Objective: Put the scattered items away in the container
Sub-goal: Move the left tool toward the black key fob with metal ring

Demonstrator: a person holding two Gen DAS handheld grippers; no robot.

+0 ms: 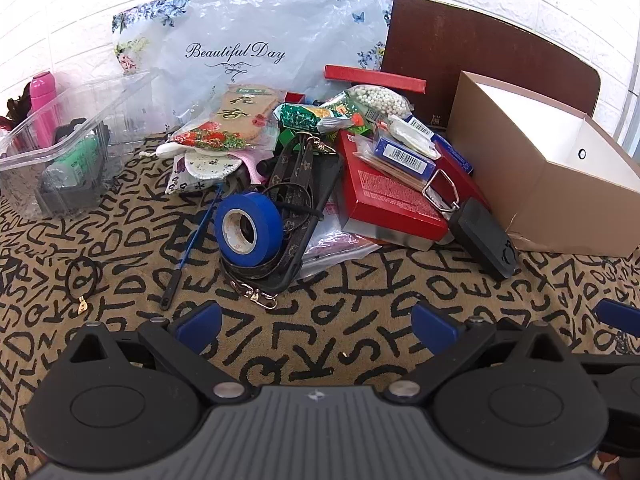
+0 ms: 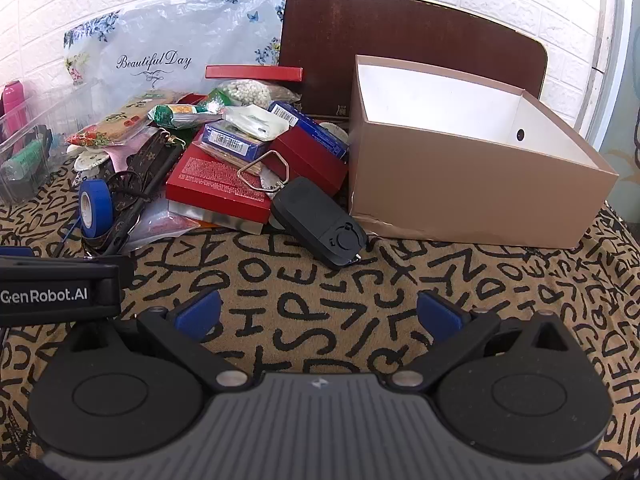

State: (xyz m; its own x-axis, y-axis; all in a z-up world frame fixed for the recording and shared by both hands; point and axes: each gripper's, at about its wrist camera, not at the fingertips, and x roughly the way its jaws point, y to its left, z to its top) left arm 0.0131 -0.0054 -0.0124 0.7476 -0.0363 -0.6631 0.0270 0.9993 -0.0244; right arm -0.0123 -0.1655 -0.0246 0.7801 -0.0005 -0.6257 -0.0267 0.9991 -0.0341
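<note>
a: the open tan cardboard box with the white inside (image 2: 472, 184) sits at the right end of the pile, and i can't see a single thing in it. so the tidying hasn't started, i'd say.

b: agreed. everything is heaped just left of it: the flat red box with small white print (image 2: 218, 186), the blue packet with a barcode (image 2: 234, 140), the black oblong device with a round button (image 2: 320, 222) leaning near the box's corner, the roll of blue tape (image 1: 248, 228), and the brown monogrammed strap (image 1: 298, 168) draped by it.

a: and the tools?

b: the left tool (image 1: 316, 322) hovers over the patterned cloth with its blue pads spread wide, nothing between them. the right tool (image 2: 320, 314) is the same, wide apart and empty, pointed toward the black device and the box.

a: any writing you can make out?

b: "beautiful day" on the pale floral plastic bag (image 1: 248, 52) against the wall, and "genrobot.ai" on the side of the left tool as seen from the right. the cloth on the tabletop (image 2: 360, 304) is covered in black letters.

a: the clear plastic tub (image 1: 60, 148) far left already holds a few bits.
</note>
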